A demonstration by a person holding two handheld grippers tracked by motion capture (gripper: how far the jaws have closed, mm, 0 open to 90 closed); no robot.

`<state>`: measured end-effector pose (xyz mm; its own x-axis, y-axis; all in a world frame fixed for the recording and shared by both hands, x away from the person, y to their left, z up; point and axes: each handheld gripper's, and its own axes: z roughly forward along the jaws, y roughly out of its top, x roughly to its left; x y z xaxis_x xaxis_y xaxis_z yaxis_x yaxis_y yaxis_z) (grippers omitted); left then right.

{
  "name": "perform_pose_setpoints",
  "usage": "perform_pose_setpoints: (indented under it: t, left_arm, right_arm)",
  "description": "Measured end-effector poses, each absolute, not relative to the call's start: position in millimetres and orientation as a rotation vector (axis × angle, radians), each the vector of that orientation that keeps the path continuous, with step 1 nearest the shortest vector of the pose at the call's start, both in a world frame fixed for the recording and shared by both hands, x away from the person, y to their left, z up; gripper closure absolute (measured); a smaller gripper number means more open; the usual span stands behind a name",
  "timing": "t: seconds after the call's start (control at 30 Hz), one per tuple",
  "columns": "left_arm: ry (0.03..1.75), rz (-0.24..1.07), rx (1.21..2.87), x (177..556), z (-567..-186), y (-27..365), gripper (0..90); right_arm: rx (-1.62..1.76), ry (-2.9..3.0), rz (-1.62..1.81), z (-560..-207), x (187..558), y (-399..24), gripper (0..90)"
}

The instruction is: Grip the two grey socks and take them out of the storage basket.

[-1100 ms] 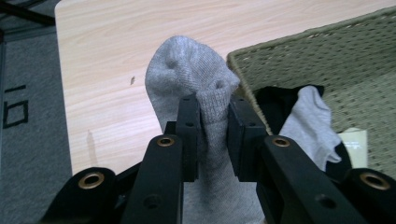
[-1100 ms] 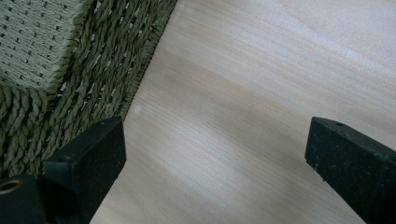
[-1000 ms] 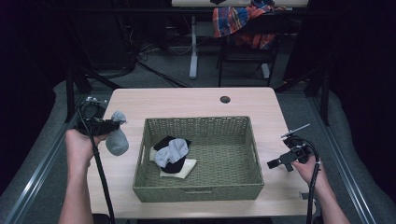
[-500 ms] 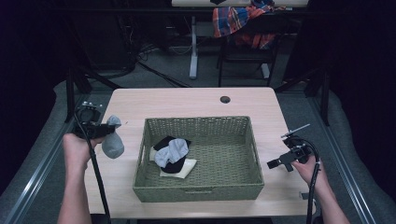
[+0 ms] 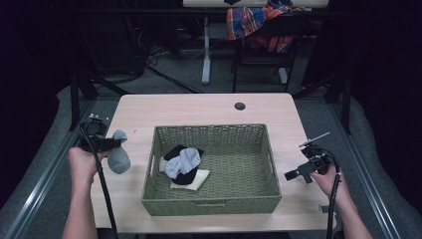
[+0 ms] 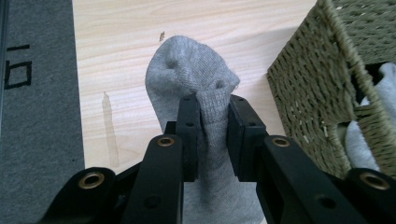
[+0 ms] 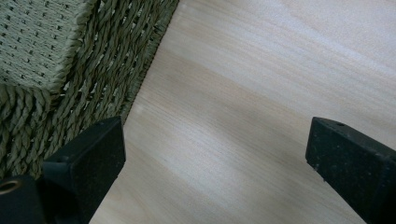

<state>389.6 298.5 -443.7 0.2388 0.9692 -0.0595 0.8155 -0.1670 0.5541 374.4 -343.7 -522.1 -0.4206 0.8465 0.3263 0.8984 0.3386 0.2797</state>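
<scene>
Looking down from the high view, the left gripper [image 5: 107, 144] dangles a grey sock [image 5: 118, 158] at frame left, just beside the basket [image 5: 211, 205]; right gripper [image 5: 303, 172] idles opposite. Left gripper view: jaws pinching the cuff, sock hanging lengthwise. Right gripper view: jaws spread, empty.

Dark surroundings, table [image 5: 199, 107] lit from above, high view soft, claw views sharp and bright
</scene>
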Motion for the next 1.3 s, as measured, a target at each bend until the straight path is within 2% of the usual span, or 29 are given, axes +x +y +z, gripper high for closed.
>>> perform_pose_setpoints:
  t: [0.4, 1.03, 1.17, 1.3]
  left_arm:
    - [1.671, 0.405, 2.043, 395.6, -463.5, 303.3, 76.8]
    - [1.764, 0.274, 2.106, 412.9, -505.6, 306.6, 74.0]
    - [1.775, 0.267, 2.1, 412.7, -506.1, 309.2, 67.1]
    - [1.799, 0.282, 2.066, 411.4, -499.6, 313.9, 47.9]
  right_arm:
    - [-1.644, -2.456, -0.668, -522.9, 373.0, -342.9, 4.8]
    - [-1.651, -2.449, -0.664, -524.9, 372.1, -343.5, 4.8]
    - [-1.634, -2.451, -0.66, -524.9, 372.9, -343.6, 4.8]
    - [-1.61, -2.472, -0.633, -523.1, 374.3, -343.4, 4.9]
